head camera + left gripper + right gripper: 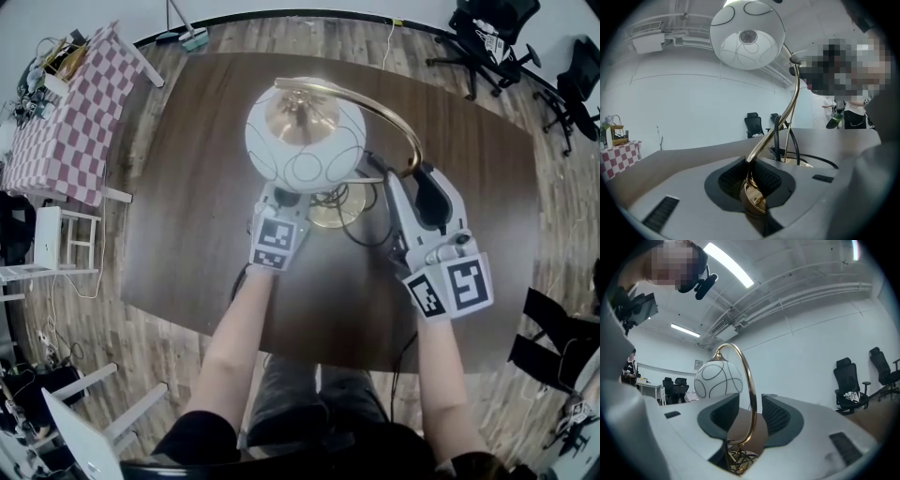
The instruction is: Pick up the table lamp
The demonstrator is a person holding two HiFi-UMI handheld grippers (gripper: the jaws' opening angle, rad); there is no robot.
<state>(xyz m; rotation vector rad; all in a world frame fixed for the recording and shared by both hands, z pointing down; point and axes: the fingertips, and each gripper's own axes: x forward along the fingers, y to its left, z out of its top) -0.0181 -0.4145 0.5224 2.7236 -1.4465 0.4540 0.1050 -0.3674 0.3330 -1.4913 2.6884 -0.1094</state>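
The table lamp has a white globe shade (305, 141) with thin black lines, a curved brass arm (375, 108) and a brass base (337, 208) on the dark wooden table (187, 187). My left gripper (281, 199) sits under the shade. In the left gripper view it (752, 180) is shut on the lower brass stem (787, 117), below the shade (747, 35). My right gripper (398, 178) is at the arm's right side. In the right gripper view it (750, 416) is open, with the brass arm (751, 394) between its pads and a gap on both sides.
A black cord (366, 234) loops on the table beside the lamp's base. A table with a checkered cloth (66, 122) stands far left, a white stool (56, 244) below it. Black office chairs (492, 37) stand at the top right on the wooden floor.
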